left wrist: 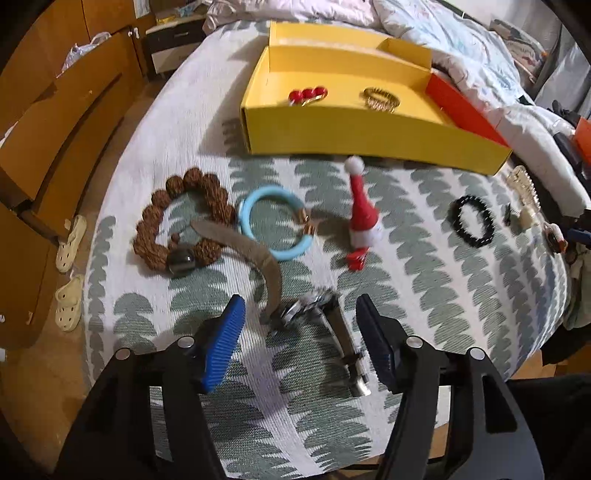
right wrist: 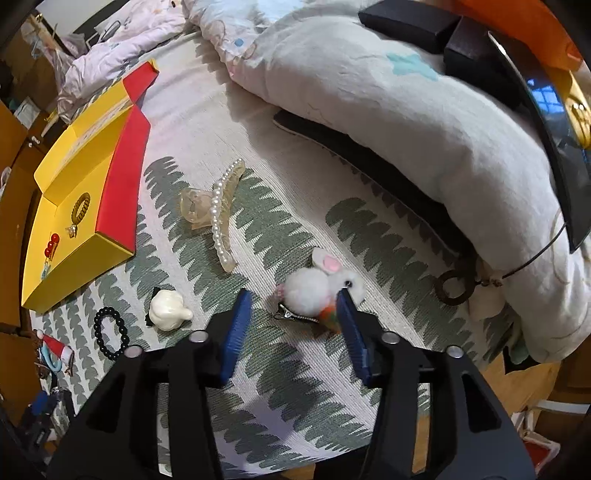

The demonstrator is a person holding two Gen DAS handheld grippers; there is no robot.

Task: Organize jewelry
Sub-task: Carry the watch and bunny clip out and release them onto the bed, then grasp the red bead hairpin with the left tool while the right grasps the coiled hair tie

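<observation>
My left gripper (left wrist: 301, 314) is open, its jaws on either side of a wristwatch (left wrist: 303, 312) with a brown strap on the patterned cloth. Beyond it lie a brown bead bracelet (left wrist: 177, 225), a light blue bangle (left wrist: 275, 221), a Santa-hat clip (left wrist: 364, 218) and a black bead bracelet (left wrist: 474, 220). The yellow box (left wrist: 354, 136) holds a red bead clip (left wrist: 307, 95) and a gold coil tie (left wrist: 380, 98). My right gripper (right wrist: 295, 306) is open around a white bunny hair clip (right wrist: 321, 288). A pearl claw clip (right wrist: 216, 206) and a white garlic-shaped clip (right wrist: 168, 310) lie to its left.
A rumpled duvet (right wrist: 406, 122) lies along the right side with dark boxes (right wrist: 410, 22) on it. A dark ring on a cord (right wrist: 452, 290) lies by the duvet edge. Wooden cabinets (left wrist: 55, 129) and slippers (left wrist: 70, 240) stand off the cloth's left edge.
</observation>
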